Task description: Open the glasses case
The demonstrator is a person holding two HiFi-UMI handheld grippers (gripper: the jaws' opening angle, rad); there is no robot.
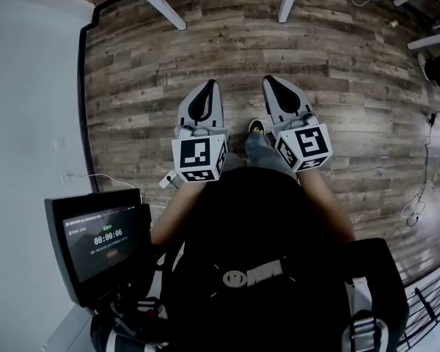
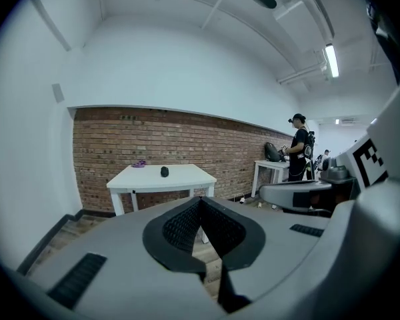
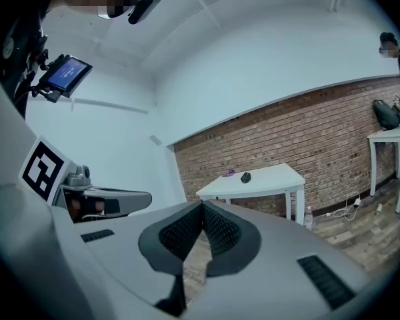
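Floorboards fill the head view; gripper views alone show the small black glasses case on a white surface, well ahead of left gripper and right gripper, fingers pressed together.

On the white table, a small dark lump near the middle and a purple thing toward its far left edge are too small to tell. In the head view only white legs show, their tabletops cut off at the top edge.
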